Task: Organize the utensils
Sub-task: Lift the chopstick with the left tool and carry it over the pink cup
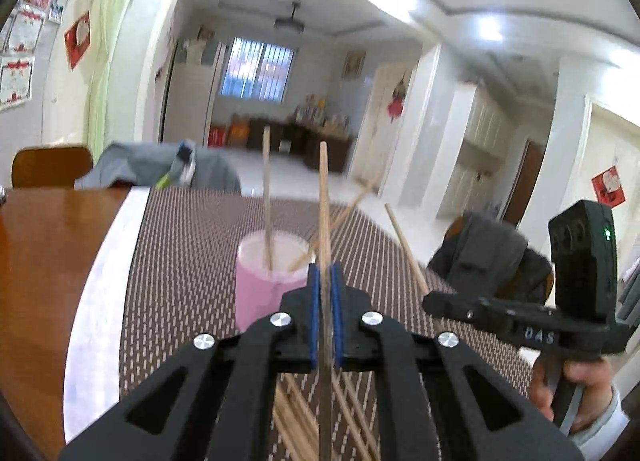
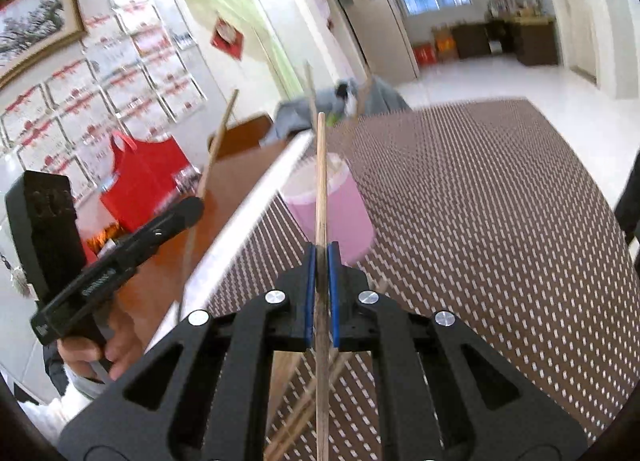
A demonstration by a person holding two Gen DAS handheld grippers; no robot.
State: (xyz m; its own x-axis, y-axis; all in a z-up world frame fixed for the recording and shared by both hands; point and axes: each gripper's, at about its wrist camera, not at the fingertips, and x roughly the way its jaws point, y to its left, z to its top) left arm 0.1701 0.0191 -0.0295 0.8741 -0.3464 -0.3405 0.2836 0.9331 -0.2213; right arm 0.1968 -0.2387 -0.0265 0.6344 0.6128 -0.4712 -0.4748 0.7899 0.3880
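A pink cup (image 1: 260,285) stands on a brown woven mat (image 1: 192,261) and holds a few wooden chopsticks (image 1: 266,197). My left gripper (image 1: 325,273) is shut on one chopstick (image 1: 324,201), held upright just right of the cup. My right gripper (image 2: 321,257) is shut on another chopstick (image 2: 321,181), in front of the cup (image 2: 340,213). The right gripper shows in the left wrist view (image 1: 432,301) with its chopstick (image 1: 404,245). The left gripper shows in the right wrist view (image 2: 192,207). Several loose chopsticks (image 1: 296,413) lie on the mat beneath the grippers.
The mat (image 2: 480,221) covers a wooden table (image 1: 44,261). A chair with grey clothing (image 1: 160,169) stands at the far side, another draped chair (image 1: 488,257) at the right. A red bag (image 2: 144,181) stands on the table's left.
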